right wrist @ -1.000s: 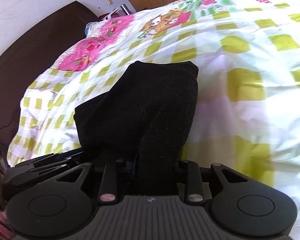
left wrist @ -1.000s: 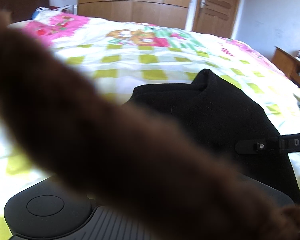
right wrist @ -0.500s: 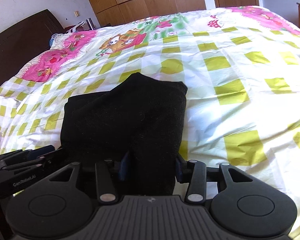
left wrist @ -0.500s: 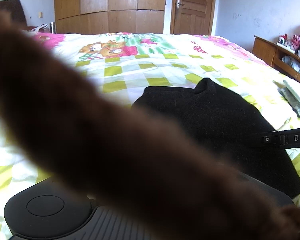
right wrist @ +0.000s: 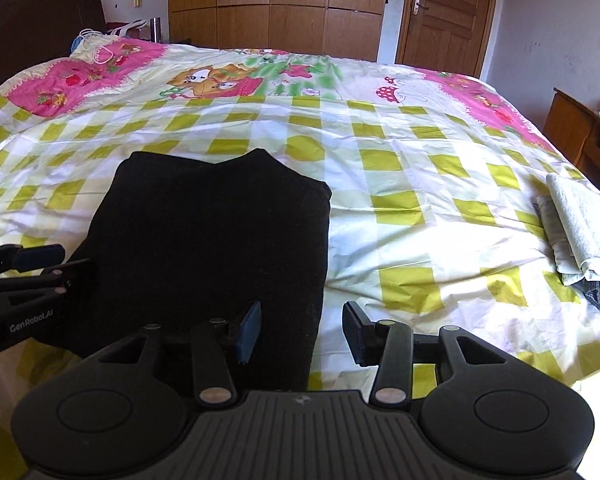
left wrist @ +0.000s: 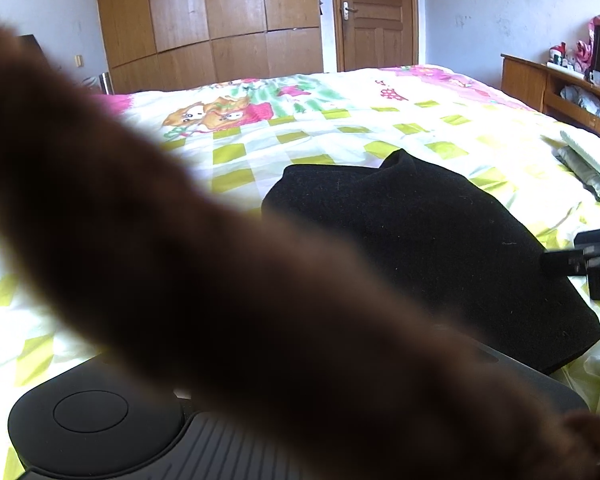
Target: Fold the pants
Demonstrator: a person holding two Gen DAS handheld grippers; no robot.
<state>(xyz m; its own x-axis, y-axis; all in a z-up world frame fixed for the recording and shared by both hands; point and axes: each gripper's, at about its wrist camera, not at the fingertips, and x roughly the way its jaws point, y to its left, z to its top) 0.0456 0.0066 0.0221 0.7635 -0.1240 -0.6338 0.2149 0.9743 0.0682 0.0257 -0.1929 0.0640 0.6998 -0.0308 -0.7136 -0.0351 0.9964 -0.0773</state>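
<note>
The right gripper (right wrist: 300, 330) stood apart over the pants (right wrist: 216, 236); the left gripper (right wrist: 40, 268), beside them, I couldn't tell. A careless brush might undo the fold.

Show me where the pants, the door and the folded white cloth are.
pants (right wrist: 216, 232): right wrist view, middle of the black fabric.
door (right wrist: 448, 16): right wrist view, centre panel.
white cloth (right wrist: 576, 220): right wrist view, top fold.

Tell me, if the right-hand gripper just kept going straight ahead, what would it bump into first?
Probably the black pants: the open right gripper points along their right edge, its left finger already over the cloth. Its right finger would more likely meet the checked bedspread. Height above the bed is unclear.
</note>
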